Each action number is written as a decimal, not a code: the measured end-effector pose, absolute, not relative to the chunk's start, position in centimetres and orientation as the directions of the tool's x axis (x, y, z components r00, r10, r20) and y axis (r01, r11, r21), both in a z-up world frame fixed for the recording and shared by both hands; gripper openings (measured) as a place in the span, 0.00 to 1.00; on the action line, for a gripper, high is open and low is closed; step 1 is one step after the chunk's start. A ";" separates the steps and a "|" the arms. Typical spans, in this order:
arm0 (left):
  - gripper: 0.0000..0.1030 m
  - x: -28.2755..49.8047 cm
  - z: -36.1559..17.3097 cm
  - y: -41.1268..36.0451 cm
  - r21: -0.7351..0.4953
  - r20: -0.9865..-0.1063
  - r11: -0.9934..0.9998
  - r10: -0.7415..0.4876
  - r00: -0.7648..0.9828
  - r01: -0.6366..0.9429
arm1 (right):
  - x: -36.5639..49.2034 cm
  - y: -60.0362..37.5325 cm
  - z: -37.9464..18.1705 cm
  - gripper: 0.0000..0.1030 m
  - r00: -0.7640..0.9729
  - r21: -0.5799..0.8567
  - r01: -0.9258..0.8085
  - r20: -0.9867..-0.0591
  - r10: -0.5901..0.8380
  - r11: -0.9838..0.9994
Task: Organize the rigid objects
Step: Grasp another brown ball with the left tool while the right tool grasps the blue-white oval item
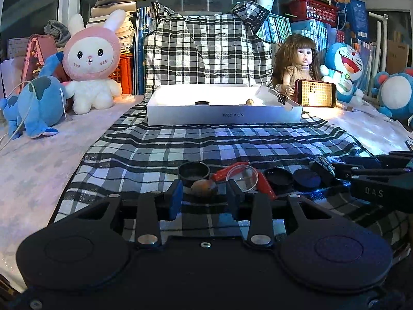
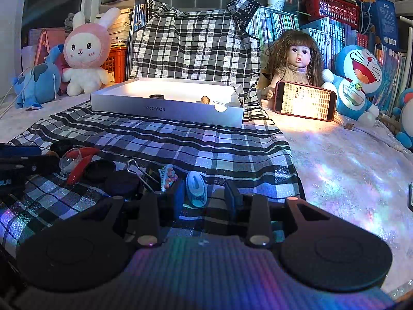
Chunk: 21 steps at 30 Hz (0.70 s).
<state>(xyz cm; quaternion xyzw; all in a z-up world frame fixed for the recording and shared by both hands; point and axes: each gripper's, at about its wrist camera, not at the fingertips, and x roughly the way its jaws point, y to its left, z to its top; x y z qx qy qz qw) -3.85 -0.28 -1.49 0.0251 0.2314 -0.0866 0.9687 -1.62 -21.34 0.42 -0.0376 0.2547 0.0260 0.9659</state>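
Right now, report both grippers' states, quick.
Left gripper: open, jaws around a brown nut, not clamped.
Right gripper: open, jaws either side of a small white clip, nothing held.

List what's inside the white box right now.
Inside the white box: a small black round cap and a walnut. The near wall hides the floor close to it, so anything lying there can't be seen.

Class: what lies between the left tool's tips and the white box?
In the left wrist view, a black cap, then bare plaid cloth up to the white box.
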 end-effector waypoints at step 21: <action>0.22 -2.7 -1.9 -0.4 0.014 -0.466 0.970 -0.209 0.860 0.243 | -1.7 -21.0 0.5 0.20 0.874 -0.047 -0.088 -0.484 0.055 0.995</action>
